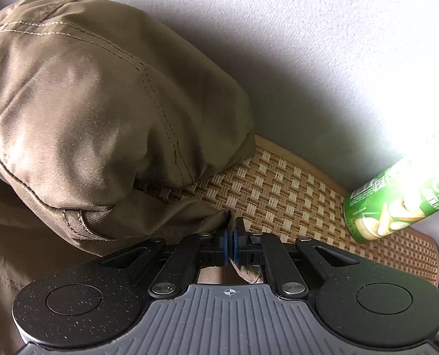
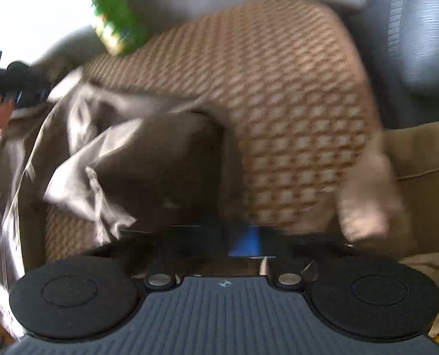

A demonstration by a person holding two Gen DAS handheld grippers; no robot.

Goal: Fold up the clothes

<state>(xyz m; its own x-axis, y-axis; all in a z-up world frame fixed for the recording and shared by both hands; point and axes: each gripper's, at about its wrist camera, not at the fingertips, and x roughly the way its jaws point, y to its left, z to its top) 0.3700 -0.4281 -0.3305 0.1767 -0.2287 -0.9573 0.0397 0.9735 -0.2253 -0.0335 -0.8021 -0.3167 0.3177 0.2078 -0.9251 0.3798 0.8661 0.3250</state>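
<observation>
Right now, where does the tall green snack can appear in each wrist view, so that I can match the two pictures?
Left wrist view: the tall green snack can is at the right edge, its base on the woven brown mat.
Right wrist view: the can is at the upper left, blurred, at the mat's far edge.
Shared landmark: the woven mat, with the olive-brown garment lying on it.

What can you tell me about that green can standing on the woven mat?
The green can is a tall tube, glossy, printed with pale chip-like shapes and small text near its base. It stands on the woven mat close to the mat's edge, against the light wall, looking tilted through the fisheye lens. Bright glare washes out its upper part. Nothing grips it; the brown garment lies apart from it. In the right wrist view it shows only as a blur.
</observation>
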